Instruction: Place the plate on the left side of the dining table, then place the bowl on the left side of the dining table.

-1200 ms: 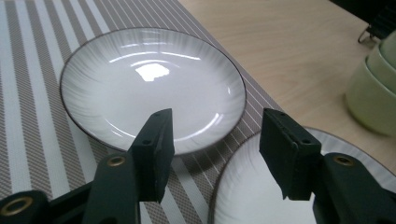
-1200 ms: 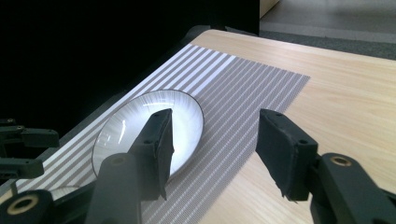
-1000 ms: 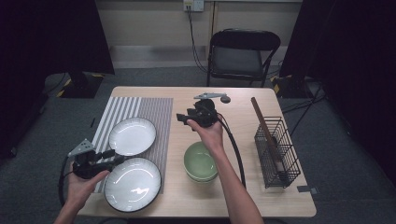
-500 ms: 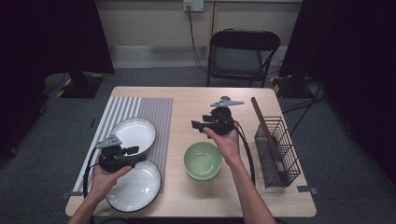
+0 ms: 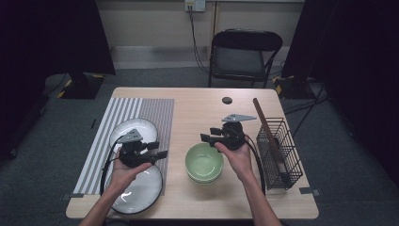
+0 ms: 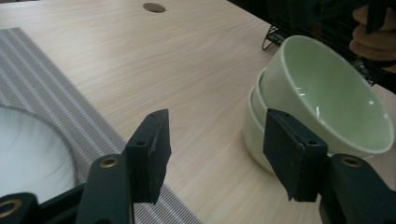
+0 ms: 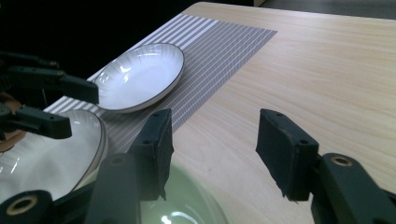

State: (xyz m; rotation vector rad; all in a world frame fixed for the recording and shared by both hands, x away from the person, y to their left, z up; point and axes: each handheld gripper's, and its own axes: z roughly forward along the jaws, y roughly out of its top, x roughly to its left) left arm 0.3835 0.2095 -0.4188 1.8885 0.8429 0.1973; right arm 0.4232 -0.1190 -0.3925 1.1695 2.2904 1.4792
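Plates first: nearest us, a white ribbed porcelain plate [image 5: 137, 188] is lying at the worktop's [image 5: 202, 108] front edge, partly on the grey striped placemat [image 5: 136, 117]. We are holding the left tool [image 5: 160, 151] just above it, jaws standing apart with nothing between them. Beside it, two stacked pale green ceramic bowls [image 5: 203, 163] are sitting on bare wood, and we are hovering the right tool [image 5: 208, 134] over their far rim, jaws likewise parted and empty. A second white ribbed plate [image 5: 127, 129] is resting farther back on the placemat. At the right, a black wire rack [image 5: 277, 155] is holding a brown wooden stick [image 5: 266, 127].
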